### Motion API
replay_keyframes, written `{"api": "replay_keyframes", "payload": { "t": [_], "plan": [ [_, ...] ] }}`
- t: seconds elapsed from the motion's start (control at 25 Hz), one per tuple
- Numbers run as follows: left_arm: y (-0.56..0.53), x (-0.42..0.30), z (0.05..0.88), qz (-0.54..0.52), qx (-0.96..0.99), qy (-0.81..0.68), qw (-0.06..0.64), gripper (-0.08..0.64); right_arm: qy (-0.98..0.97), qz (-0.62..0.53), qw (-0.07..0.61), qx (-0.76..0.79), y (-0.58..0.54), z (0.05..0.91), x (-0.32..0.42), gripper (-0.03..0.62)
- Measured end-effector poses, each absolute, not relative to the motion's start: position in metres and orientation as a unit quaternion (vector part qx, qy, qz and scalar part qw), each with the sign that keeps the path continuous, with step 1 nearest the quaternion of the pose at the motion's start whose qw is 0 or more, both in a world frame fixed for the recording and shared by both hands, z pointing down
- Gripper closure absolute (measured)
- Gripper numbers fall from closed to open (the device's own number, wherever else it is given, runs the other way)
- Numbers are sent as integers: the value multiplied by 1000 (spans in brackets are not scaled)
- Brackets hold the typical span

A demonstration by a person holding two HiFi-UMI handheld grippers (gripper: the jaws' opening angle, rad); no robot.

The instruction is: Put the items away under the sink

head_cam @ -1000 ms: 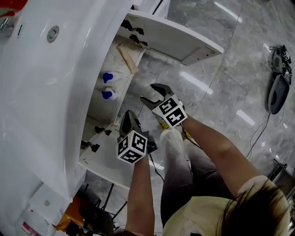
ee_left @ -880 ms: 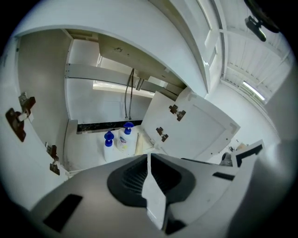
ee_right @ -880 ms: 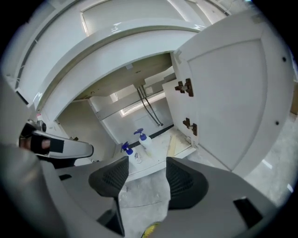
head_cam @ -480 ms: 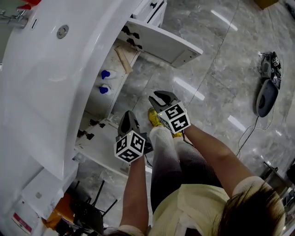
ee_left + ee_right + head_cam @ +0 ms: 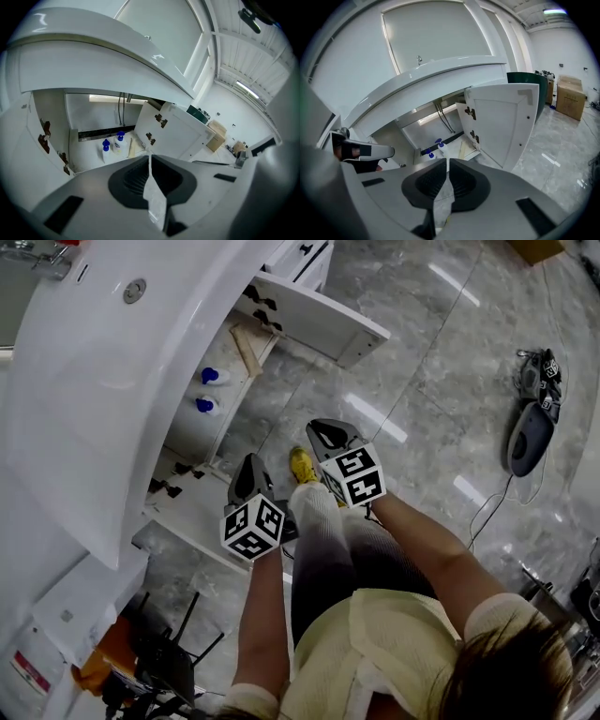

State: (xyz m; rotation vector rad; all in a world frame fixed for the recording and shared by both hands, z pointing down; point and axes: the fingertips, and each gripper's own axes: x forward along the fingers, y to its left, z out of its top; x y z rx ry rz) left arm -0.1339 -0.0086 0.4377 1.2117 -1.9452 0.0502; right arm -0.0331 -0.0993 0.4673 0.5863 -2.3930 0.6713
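Two white bottles with blue caps [image 5: 208, 391] stand side by side inside the open cabinet [image 5: 187, 442] under the white sink [image 5: 112, 362]. They also show in the left gripper view as the bottles [image 5: 113, 146], and in the right gripper view as the bottles [image 5: 436, 147]. My left gripper [image 5: 248, 463] hangs in front of the cabinet's near door, jaws shut with nothing between them. My right gripper [image 5: 316, 429] is over the floor, further out, also shut and empty. Both sit well apart from the bottles.
Both cabinet doors stand open: the far door [image 5: 314, 320] and the near door [image 5: 202, 526]. A wooden strip [image 5: 247, 351] lies at the cabinet's far side. A dark device with cable [image 5: 528, 423] rests on the grey floor at right. The person's yellow shoe [image 5: 302, 465] is between the grippers.
Both grippers have drawn back from the cabinet and the head has risen, so the cabinet looks smaller. Both grippers stayed shut.
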Motion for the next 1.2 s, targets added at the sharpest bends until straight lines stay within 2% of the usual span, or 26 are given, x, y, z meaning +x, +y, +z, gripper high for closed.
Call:
{"api": "replay_keyframes", "payload": {
  "t": [0.64, 1.2],
  "plan": [
    [-2, -129, 405, 20, 485, -774, 408, 508, -887, 271, 293, 233, -95, 435, -13, 566],
    [3, -130, 409, 21, 479, -774, 413, 508, -891, 262, 293, 229, -97, 439, -21, 566]
  ]
}}
